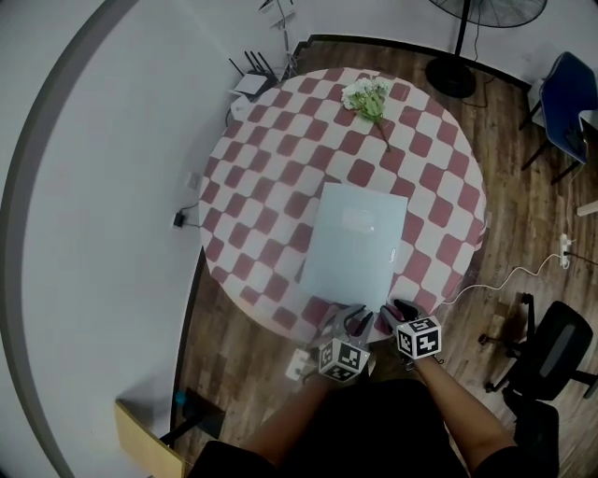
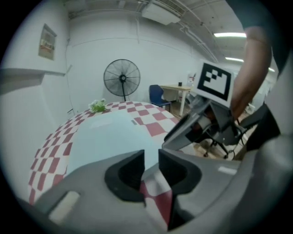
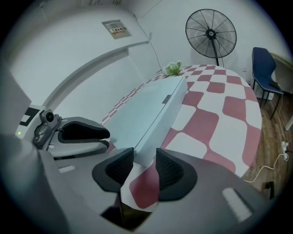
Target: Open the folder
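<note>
A pale blue-grey folder lies shut and flat on the round red-and-white checked table, on its near half. Both grippers are at the folder's near edge. My left gripper is open by a narrow gap; in the left gripper view only tablecloth shows between its jaws, with the folder just ahead. My right gripper stands open wide; in the right gripper view the folder's near corner reaches into the gap, and the pads do not press on it.
A bunch of white flowers lies at the table's far side. On the floor are a standing fan, a blue chair, a black office chair, a white cable, a router and a cardboard box.
</note>
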A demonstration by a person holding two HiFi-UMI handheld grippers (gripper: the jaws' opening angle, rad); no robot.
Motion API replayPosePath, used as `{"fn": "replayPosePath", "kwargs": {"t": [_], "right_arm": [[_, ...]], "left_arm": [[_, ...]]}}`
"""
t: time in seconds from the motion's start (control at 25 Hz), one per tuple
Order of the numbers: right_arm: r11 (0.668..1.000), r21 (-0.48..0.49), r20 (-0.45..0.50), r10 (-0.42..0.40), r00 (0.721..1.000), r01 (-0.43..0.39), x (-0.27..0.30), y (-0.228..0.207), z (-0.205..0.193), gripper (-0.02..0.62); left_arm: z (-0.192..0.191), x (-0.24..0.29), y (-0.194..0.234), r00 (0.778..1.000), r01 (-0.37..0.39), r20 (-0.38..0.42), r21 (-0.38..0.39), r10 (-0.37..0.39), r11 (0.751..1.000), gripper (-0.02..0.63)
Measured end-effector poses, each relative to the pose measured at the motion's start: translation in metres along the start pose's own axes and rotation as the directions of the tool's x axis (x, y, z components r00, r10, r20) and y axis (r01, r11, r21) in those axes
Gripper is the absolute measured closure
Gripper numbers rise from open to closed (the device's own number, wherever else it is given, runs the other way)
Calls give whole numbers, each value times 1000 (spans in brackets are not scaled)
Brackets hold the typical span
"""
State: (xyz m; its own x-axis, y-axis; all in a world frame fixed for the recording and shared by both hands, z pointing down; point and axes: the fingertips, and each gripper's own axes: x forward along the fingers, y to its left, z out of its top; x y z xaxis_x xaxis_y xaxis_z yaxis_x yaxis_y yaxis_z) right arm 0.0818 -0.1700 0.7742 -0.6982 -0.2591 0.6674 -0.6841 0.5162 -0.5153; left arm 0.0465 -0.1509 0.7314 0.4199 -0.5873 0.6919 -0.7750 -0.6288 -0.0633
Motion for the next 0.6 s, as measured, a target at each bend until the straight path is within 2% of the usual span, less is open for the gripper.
{"fn": "replayPosePath", "kwargs": {"t": [0.12,0.24,0.4,0.6], "right_arm": [[1000,13,10,-24,1000,24,0,-1,0,443],[998,39,16,-44,999,43,0,-2,-1,443],[995,71,13,-68,998,67,-1,-3,-1,436],[989,110,26,-102,994,99,-1,-4,-3,437]], "left_arm": [[-3,7,-6,998,51,-36,131,-46,990,497],[-8,15,-12,993,109,-77,233,-93,966,484],[-10,27,-19,982,177,-113,267,-152,947,454],[-8,31,-22,977,202,-129,338,-168,919,446]]}}
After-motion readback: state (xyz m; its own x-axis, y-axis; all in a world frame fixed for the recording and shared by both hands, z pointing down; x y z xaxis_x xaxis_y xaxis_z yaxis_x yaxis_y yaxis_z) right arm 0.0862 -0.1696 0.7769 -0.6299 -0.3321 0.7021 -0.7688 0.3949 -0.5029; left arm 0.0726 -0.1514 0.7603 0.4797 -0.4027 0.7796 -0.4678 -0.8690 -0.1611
